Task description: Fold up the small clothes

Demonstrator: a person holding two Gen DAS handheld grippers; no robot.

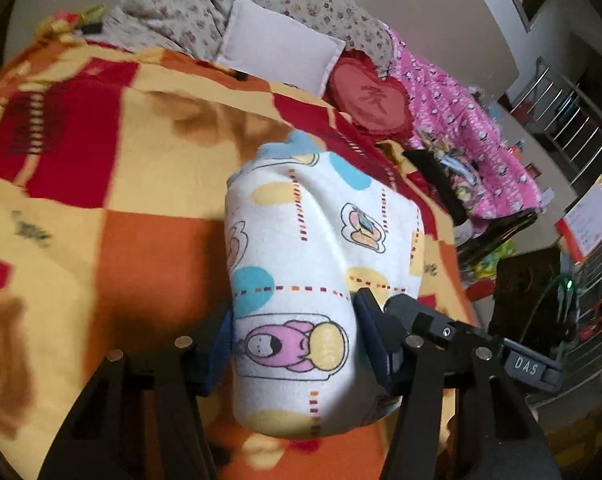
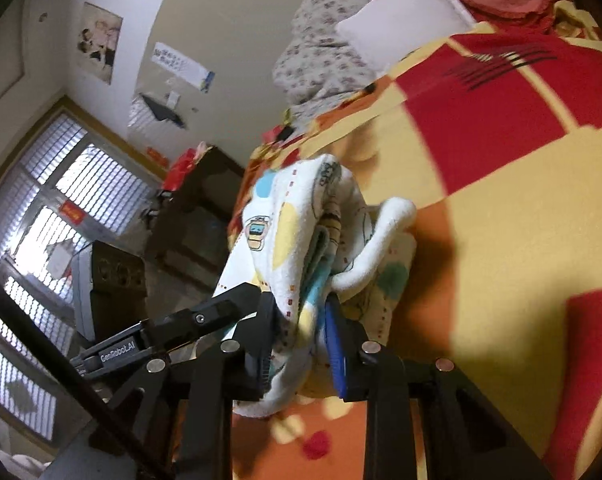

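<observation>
Tools: two | left tool (image 1: 295,340), right tool (image 2: 297,344) both clamp one garment (image 1: 301,248)

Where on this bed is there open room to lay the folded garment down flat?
Both grippers, left and right, clamp the white cartoon-print garment. The checkered blanket lies bare beside it, up toward the white pillow. It's crowded along the headboard end: floral quilt, red heart cushion, pink bedding.
</observation>
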